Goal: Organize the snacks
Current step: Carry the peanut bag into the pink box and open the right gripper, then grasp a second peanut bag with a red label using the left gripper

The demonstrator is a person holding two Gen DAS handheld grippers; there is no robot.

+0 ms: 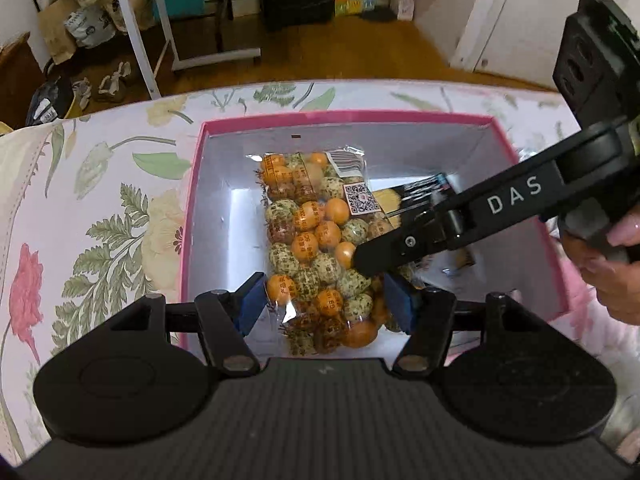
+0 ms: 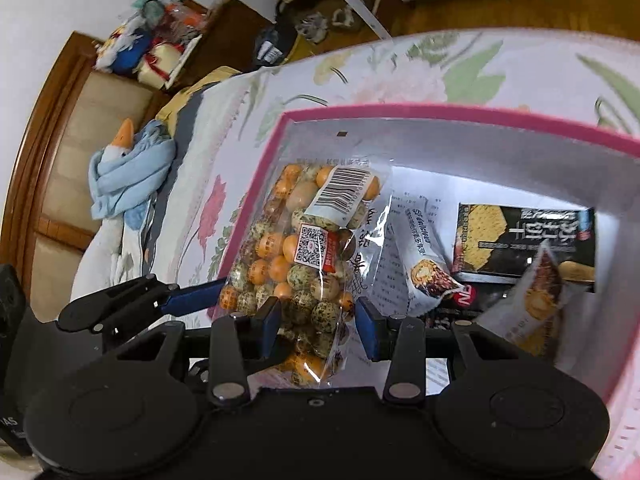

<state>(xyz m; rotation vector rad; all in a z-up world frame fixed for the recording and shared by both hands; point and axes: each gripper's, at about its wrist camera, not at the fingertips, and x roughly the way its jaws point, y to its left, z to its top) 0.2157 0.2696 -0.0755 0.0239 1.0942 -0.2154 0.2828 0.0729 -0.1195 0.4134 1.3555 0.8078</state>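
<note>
Left wrist view
Left gripper: blue pads spread to either side of the near end of the clear snack bag; whether they press it I cannot tell.
Snack bag: packed with orange and speckled green balls; long axis runs straight ahead from the gripper, barcode sticker at the far end, QR label right of centre.
Container: pink box with a grey-white inside, on the floral bedspread; the bag lies inside it, ahead of the gripper.
Other contents: black snack box, ahead and to the right, partly hidden.
Right gripper: reaches in from the right, its tip over the bag; white letters "DAS" on its arm.

Right wrist view
Right gripper: blue pads apart, one on each side of the snack bag; contact unclear.
Snack bag: near end between the pads, long axis pointing ahead and slightly right; barcode sticker at the far end, QR label mid-way, printed characters too small to read.
Left gripper: one blue finger comes in from the left beside the bag.
Container: pink box, ahead.
Contents to the right: white packet with partly legible "delicious", black snack box showing yellow crackers, another white packet nearer.
Far left: goose plush on the bed.
</note>
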